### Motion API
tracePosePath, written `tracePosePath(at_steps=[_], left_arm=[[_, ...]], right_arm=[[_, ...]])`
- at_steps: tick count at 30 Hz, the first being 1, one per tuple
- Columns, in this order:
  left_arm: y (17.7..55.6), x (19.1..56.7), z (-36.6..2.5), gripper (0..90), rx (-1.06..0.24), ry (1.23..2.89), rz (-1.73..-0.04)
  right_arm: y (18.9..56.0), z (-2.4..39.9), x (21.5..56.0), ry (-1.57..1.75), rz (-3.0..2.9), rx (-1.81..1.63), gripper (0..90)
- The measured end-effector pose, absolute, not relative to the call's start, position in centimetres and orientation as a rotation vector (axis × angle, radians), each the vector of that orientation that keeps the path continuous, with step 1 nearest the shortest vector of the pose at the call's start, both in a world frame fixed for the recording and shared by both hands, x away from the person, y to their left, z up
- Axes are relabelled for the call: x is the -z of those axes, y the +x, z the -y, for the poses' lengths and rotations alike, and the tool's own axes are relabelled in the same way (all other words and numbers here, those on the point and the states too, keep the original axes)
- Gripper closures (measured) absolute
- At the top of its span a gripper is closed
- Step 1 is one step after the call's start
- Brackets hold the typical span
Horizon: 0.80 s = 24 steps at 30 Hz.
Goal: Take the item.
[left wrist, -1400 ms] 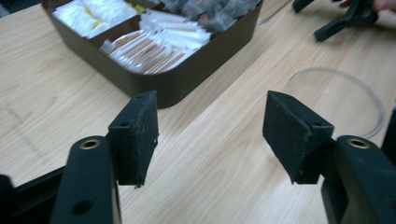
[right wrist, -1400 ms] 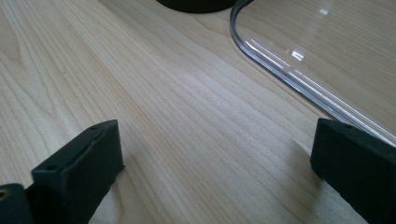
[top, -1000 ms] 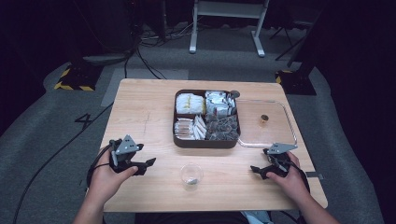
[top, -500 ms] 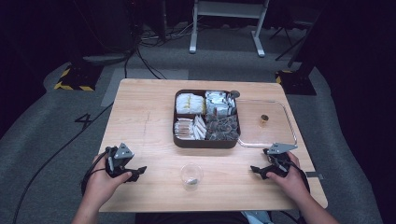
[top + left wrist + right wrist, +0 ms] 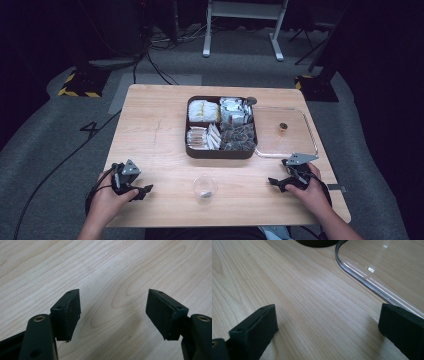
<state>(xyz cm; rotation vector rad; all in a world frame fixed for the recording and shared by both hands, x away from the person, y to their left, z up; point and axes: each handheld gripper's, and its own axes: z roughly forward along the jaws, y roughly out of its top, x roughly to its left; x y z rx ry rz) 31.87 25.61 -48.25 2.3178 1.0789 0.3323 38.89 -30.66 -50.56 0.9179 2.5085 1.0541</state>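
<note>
On the table (image 5: pixel 165 130), both grippers rest (fingers spread, empty).

dark tray (image 5: pixel 220 152), clear cup (image 5: pixel 205 188), wooden table (image 5: pixel 150 140)

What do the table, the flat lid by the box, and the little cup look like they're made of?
Table: pale wood or wood-look laminate, matte, with visible grain. Lid: clear, glossy, probably plastic; grain shows through and its edge catches highlights. Cup: clear, likely thin plastic; the table shows through it.

Clear cup (image 5: pixel 205 188) contents too small to tell; tray (image 5: pixel 220 149) packets indistinct.
</note>
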Motion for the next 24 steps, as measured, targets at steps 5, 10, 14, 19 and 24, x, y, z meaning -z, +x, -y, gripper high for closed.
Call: tracePosePath(at_steps=[5,10,14,19,24], left_arm=[[31.9,49.1,-25.7,24.8,-0.337,2.305,-1.084],[32.2,50.3,-25.9,14.0,-0.39,2.208,-1.054],[32.2,50.5,-25.9,12.4,-0.401,2.187,-1.05],[32.3,50.5,-25.9,12.3,-0.399,2.182,-1.054],[32.3,50.5,-26.0,12.2,-0.394,2.187,-1.047]], right_arm=[[38.9,30.7,50.6,0.918,-2.509,-1.054,2.2],[38.9,30.7,50.6,0.918,-2.509,-1.054,2.2],[38.9,30.7,50.6,0.918,-2.509,-1.054,2.2],[38.9,30.7,50.6,0.918,-2.509,-1.054,2.2],[38.9,30.7,50.6,0.918,-2.509,-1.054,2.2]])
